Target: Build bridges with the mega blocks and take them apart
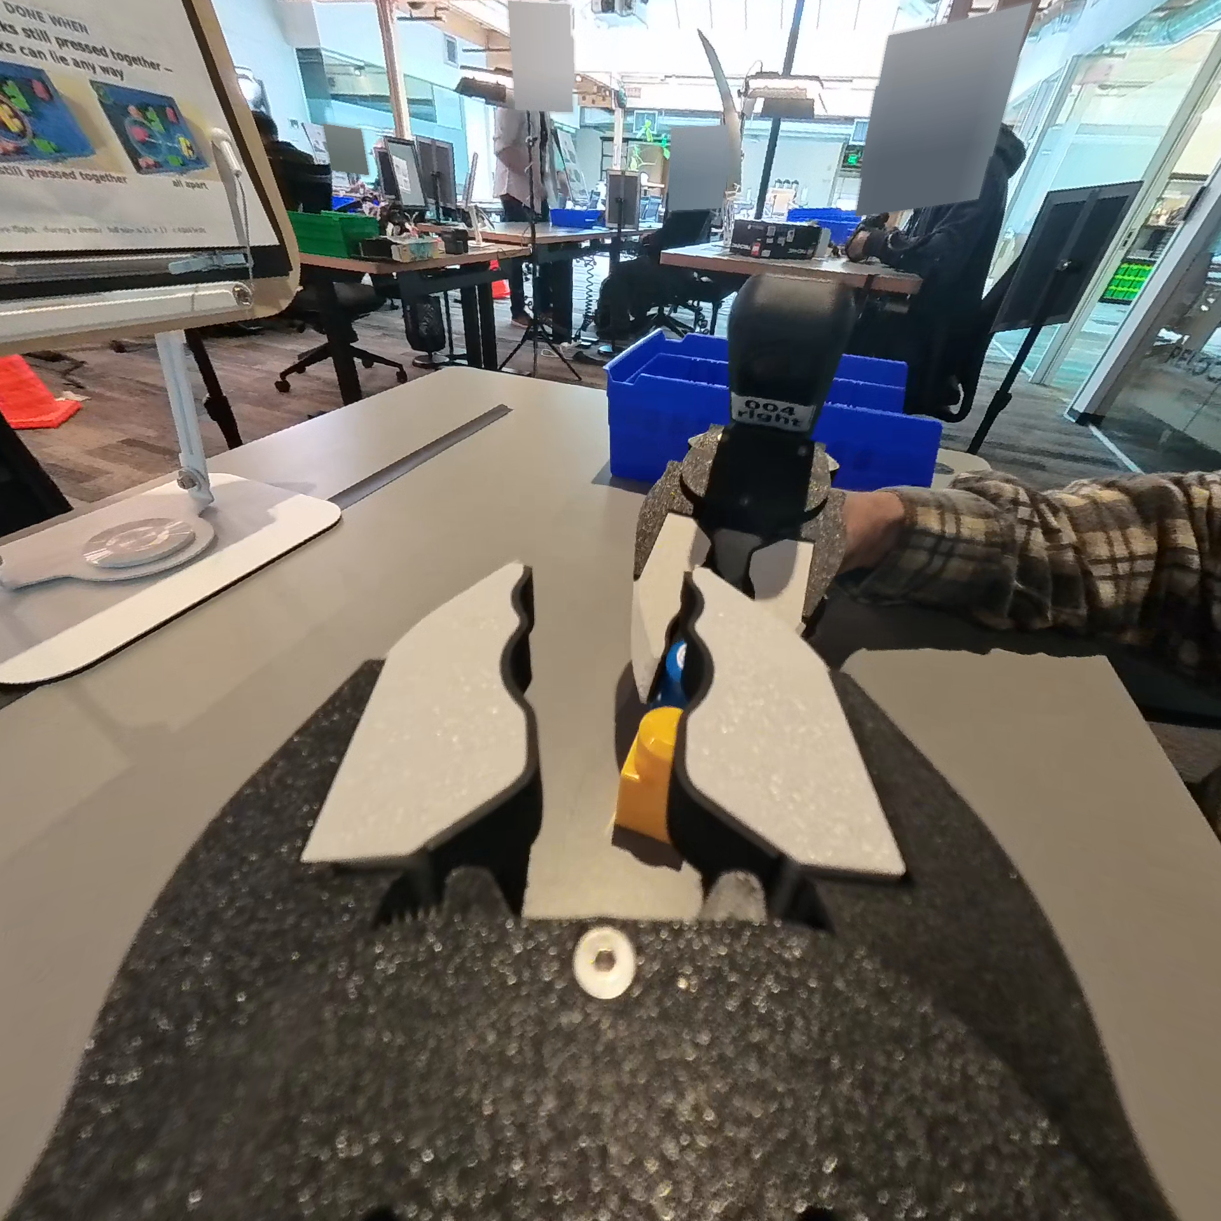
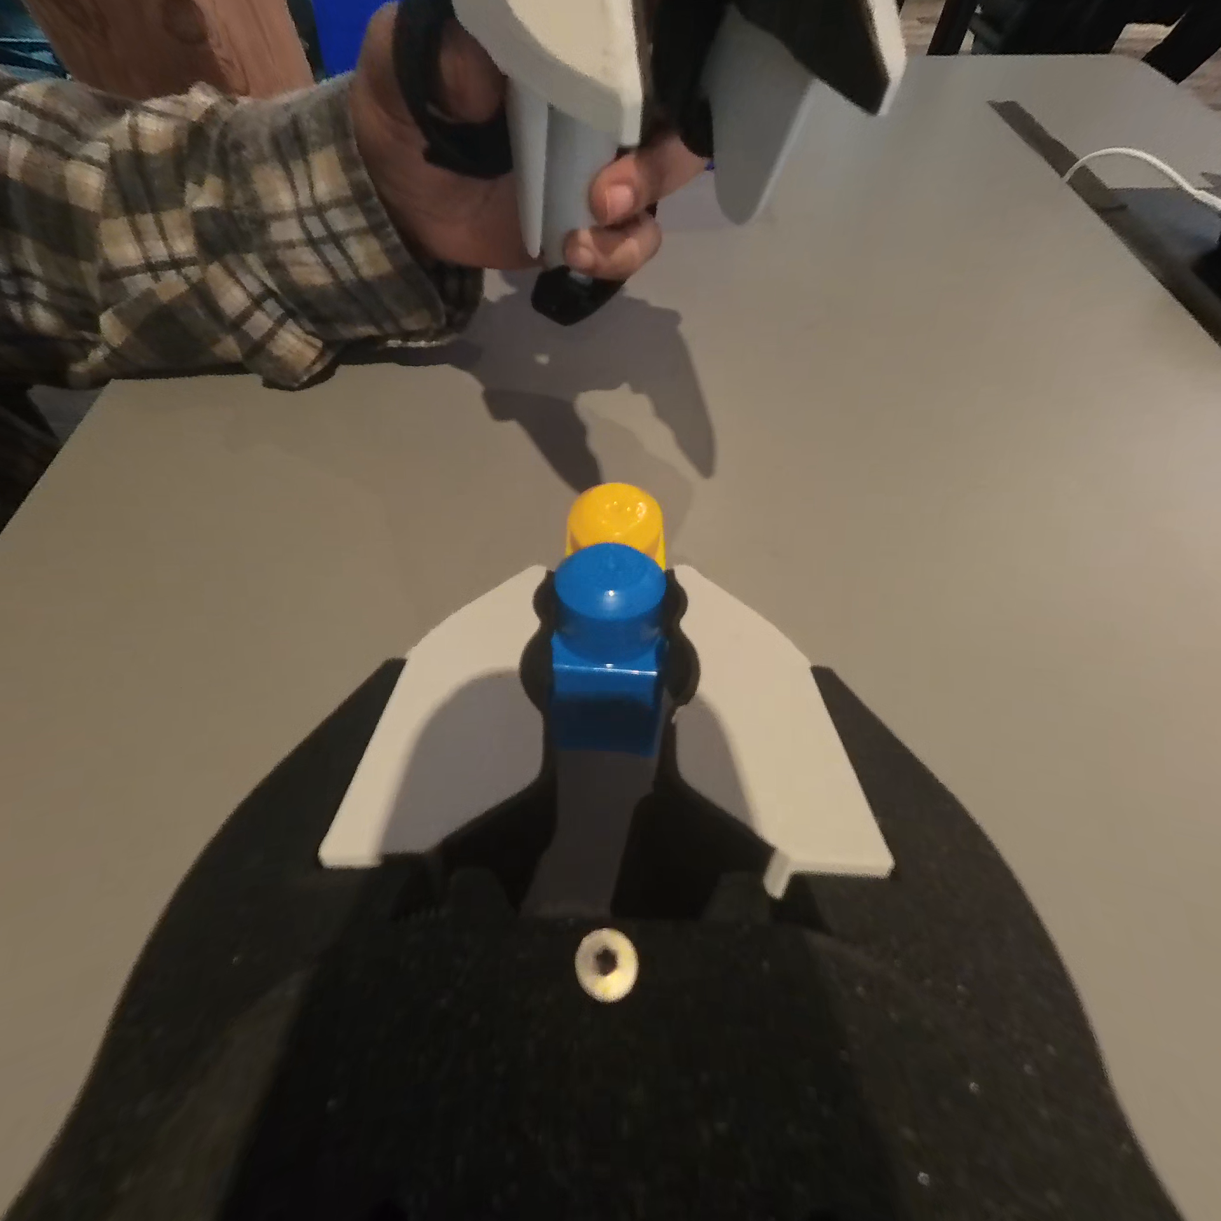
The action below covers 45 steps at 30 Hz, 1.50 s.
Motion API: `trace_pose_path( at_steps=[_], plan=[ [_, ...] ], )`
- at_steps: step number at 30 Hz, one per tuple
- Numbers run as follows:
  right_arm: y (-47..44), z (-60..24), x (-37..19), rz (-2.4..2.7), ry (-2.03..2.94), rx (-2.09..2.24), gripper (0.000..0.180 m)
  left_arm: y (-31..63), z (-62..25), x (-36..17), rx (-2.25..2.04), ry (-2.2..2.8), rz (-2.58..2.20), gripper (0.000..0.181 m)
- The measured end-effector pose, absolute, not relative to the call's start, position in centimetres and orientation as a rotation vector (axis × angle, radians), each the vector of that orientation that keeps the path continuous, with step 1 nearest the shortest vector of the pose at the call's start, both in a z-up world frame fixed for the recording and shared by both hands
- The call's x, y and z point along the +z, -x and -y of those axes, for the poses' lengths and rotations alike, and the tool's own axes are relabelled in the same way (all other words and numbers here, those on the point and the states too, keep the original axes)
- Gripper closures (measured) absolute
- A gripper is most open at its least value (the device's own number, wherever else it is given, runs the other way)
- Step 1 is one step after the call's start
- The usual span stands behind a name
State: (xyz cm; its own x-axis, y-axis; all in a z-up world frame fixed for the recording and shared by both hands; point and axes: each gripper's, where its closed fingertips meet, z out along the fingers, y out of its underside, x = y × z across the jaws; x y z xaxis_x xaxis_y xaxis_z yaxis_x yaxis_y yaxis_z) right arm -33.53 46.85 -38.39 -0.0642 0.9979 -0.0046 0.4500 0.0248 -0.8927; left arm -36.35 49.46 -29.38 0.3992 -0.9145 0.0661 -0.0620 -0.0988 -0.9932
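Right wrist view shows my right gripper point(image 2: 609, 644) clamped on one blue block point(image 2: 604, 667), with one yellow block point(image 2: 614, 518) touching it just beyond, both over the grey table point(image 2: 264, 528). I count two blocks in all. From the left wrist view, my left gripper point(image 1: 604, 667) stands spread wide, holding nothing, the yellow block point(image 1: 647, 776) beside its right finger. One blue bin point(image 1: 667, 416) sits behind.
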Motion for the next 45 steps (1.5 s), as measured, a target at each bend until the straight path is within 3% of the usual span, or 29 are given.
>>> trace_pose_path(
  at_steps=[15, 25, 45],
  plan=[
    [33.1, -46.7, -39.7, 1.674, 1.560, 0.939, 0.148, 36.2, -49.4, -29.6, -0.923, 1.502, -0.924, 0.139],
    [32.8, -46.6, -39.8, 1.692, 1.555, 0.922, 0.139, 36.1, -49.4, -29.7, -0.924, 1.504, -0.929, 0.139],
    [32.0, -46.8, -39.8, 1.746, 1.453, 0.853, 0.143, 36.1, -49.4, -29.8, -0.914, 1.505, -0.933, 0.139]
  ],
)
